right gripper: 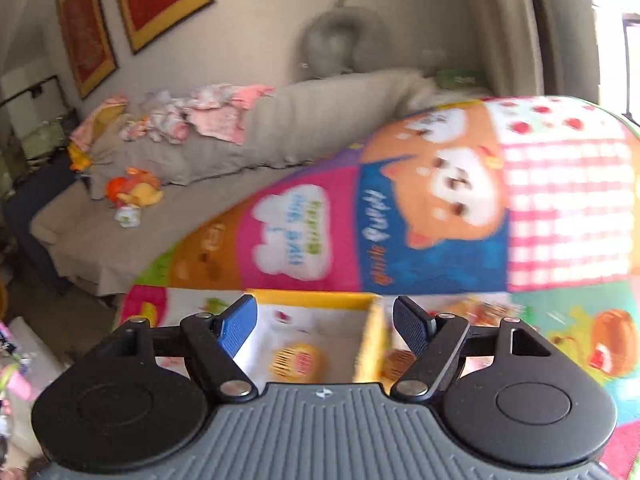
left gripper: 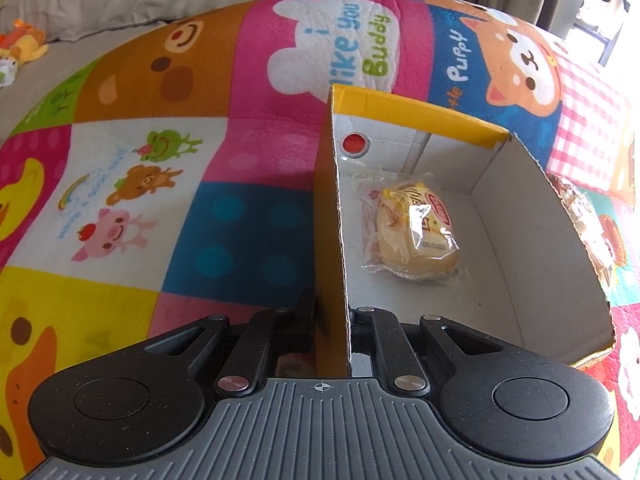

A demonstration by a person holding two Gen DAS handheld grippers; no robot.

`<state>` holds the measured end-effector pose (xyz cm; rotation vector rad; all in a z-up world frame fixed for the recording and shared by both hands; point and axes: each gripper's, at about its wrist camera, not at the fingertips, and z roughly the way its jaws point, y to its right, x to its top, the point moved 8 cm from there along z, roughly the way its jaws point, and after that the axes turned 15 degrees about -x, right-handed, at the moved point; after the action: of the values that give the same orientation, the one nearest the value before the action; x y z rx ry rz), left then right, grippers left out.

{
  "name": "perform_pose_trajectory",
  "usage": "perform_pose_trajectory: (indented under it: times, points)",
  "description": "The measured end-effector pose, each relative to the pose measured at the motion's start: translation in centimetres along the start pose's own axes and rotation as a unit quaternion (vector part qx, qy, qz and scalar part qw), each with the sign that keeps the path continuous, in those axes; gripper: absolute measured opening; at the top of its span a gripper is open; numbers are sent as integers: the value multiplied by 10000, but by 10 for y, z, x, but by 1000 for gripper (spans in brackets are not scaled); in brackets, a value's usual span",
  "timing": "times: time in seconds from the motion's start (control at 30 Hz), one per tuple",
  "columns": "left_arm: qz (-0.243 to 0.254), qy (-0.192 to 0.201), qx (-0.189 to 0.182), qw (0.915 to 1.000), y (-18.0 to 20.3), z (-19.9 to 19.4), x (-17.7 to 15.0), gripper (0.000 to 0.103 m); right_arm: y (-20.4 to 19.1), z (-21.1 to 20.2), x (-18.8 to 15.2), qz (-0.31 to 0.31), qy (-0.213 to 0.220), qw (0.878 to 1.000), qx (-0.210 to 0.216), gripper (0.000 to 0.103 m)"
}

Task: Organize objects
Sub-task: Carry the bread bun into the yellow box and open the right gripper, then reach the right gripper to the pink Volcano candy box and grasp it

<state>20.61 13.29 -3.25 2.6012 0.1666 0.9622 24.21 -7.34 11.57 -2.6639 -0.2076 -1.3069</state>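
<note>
Your left gripper (left gripper: 332, 320) is clamped narrow on the near wall of the cardboard box (left gripper: 520, 208), jaws pinching the wall's edge. Keep that pinch steady so the box doesn't slide on the play mat (left gripper: 120, 184).

One wrapped bun (left gripper: 416, 232) lies inside the box, toward the wall you're holding, at about 12 o'clock from the left gripper.

Your right gripper (right gripper: 325, 326) is above the box with fingers spread wide and nothing between them. The view is blurred, so slow the hand before the next pick. More wrapped snacks (left gripper: 576, 204) sit just outside the box's far wall, at about 2 o'clock in the left view; I'd judge those are next. Come in with the jaws wide, close on the wrapper's bulk rather than the loose film, and drop it beside the first bun without bumping the wall.

Readable text: the mat says "i like You Buddy" and "Puppy". The bun wrapper's print is too small to read.
</note>
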Motion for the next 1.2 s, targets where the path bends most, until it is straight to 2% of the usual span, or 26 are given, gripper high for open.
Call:
perform_pose_trajectory:
  times: [0.2, 0.33, 0.47, 0.67, 0.8, 0.93, 1.03, 1.1, 1.13, 1.2]
  points:
    - [-2, -4, 18, 10000, 0, 1, 1, 11, 75, 13, -35, 219, -390, 9972, -595, 76]
    - [9, -18, 37, 10000, 1, 2, 1, 11, 93, 22, -60, 156, -603, 9950, -785, 76]
    - [18, -21, 52, 10000, 1, 2, 1, 11, 101, 34, -72, 334, -791, 9935, -746, 76]
    - [50, -29, 61, 10000, 1, 2, 1, 11, 88, 44, -87, 411, -1060, 9924, -478, 76]
    - [41, -22, 56, 10000, 1, 2, 1, 11, 83, 49, -84, 396, -998, 9929, -517, 76]
    - [42, -14, 53, 10000, 1, 2, 1, 11, 79, 54, -74, 151, -736, 9941, -782, 76]
    - [41, -15, 48, 10000, 1, 2, 1, 11, 67, 62, -60, -196, -455, 9941, -961, 71]
    - [22, -14, 32, 10000, 1, 2, 1, 11, 59, 72, -52, -425, -356, 9938, -968, 62]
    - [6, -13, 28, 10000, 1, 2, 1, 11, 54, 78, -49, -542, -331, 9929, -1002, 52]
    - [-11, -11, 27, 10000, 1, 2, 2, 11, 43, 92, -47, -725, -372, 9918, -982, 46]
